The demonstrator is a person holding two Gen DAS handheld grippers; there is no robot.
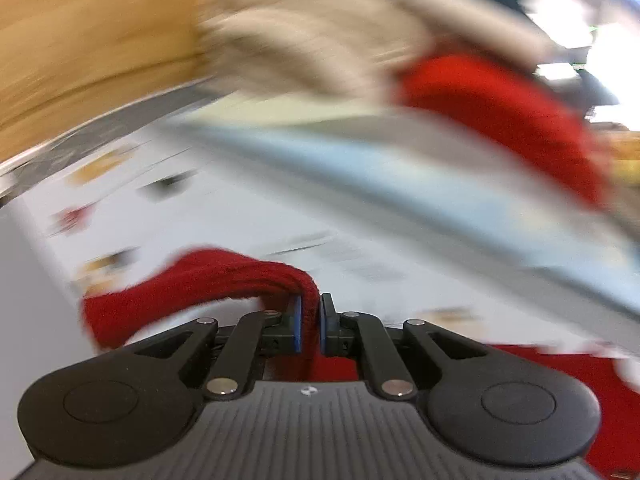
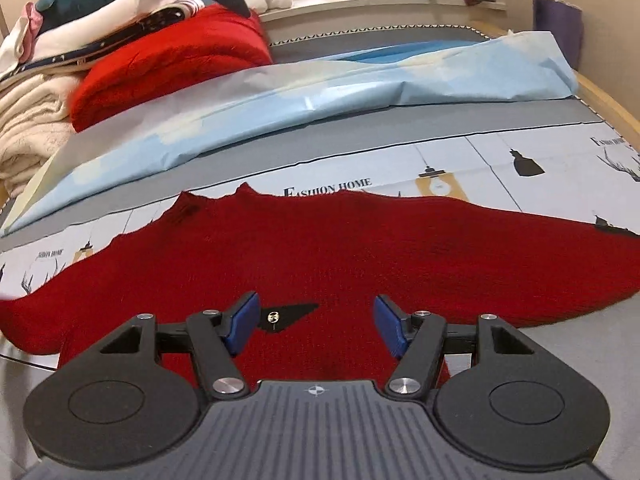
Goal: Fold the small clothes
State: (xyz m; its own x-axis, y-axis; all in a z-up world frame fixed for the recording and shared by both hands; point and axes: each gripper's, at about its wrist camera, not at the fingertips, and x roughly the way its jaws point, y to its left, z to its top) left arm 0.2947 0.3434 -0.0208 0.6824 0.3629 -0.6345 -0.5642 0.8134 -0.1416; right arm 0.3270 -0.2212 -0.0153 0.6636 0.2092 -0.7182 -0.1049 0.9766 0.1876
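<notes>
While blur smears the left view, this much reads:
Left gripper (image 1: 310, 322): pads pinched tight on a fold of the red sweater (image 2: 320, 248).
Right gripper (image 2: 316, 326): jaws wide apart, holding nothing.
Sweater: spread flat on the printed bedsheet (image 2: 500, 160), just under the right fingers.

Heavy motion blur is smearing everything ahead of the left tool (image 1: 310, 322), leaving only the tool itself and the red knit (image 1: 200, 284) pinched in it looking sharp. Blown-out white glare is burning in at the upper right beyond it. The right wrist view is staying crisp and evenly lit, soft daylight coming from the window sill (image 2: 380, 0) far ahead of the right tool (image 2: 316, 326). Fisheye distortion is bending the bed (image 2: 500, 160) edges, and dark vignetting is closing the corners.
</notes>
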